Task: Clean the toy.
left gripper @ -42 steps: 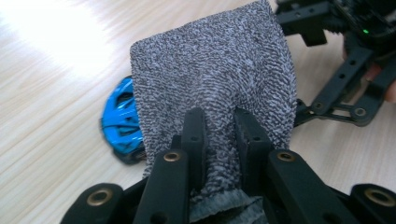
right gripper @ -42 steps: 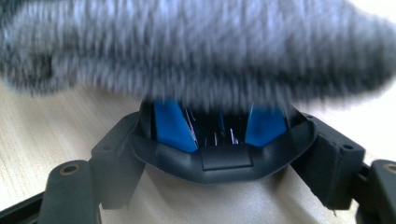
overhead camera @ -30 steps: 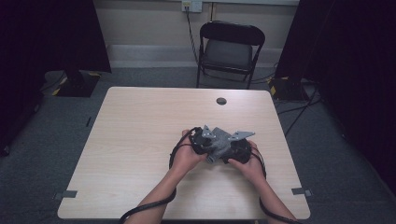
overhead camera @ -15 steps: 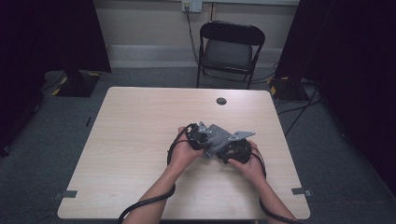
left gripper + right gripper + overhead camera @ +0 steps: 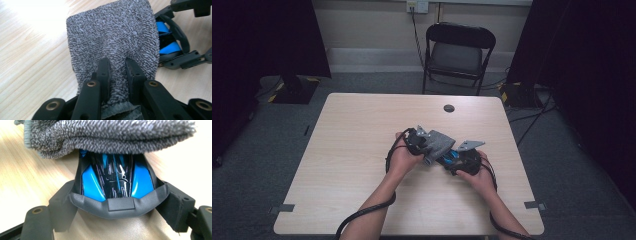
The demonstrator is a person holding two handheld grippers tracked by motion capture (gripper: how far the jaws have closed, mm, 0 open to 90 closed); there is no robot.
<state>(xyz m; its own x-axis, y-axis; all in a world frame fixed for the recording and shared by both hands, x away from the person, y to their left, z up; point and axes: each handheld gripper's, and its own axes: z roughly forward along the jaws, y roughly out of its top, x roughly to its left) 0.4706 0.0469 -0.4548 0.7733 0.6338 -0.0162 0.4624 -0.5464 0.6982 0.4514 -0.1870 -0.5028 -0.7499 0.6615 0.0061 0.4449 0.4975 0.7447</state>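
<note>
A grey terry cloth (image 5: 440, 141) (image 5: 112, 37) (image 5: 107, 135) lies over a glossy blue and black toy car (image 5: 451, 155) (image 5: 166, 37) (image 5: 116, 180) a little above the middle of the wooden table (image 5: 347, 150). My left gripper (image 5: 430, 145) (image 5: 117, 68) is shut on the cloth's near edge, its jaws pinching the fabric. My right gripper (image 5: 455, 159) (image 5: 117, 206) is shut on the car, one jaw on each side of it. The car's dark grey bumper faces the right gripper view. The cloth hides the car's far end.
A small black round disc (image 5: 448, 108) sits near the table's far edge. A black folding chair (image 5: 457, 52) stands behind the table. Tape marks (image 5: 282, 208) lie near the table's front corners. Cables trail from both grippers off the near edge.
My left gripper has shifted a little to the left and away from the person, dragging the cloth across the car. The right gripper and the car have stayed put.
</note>
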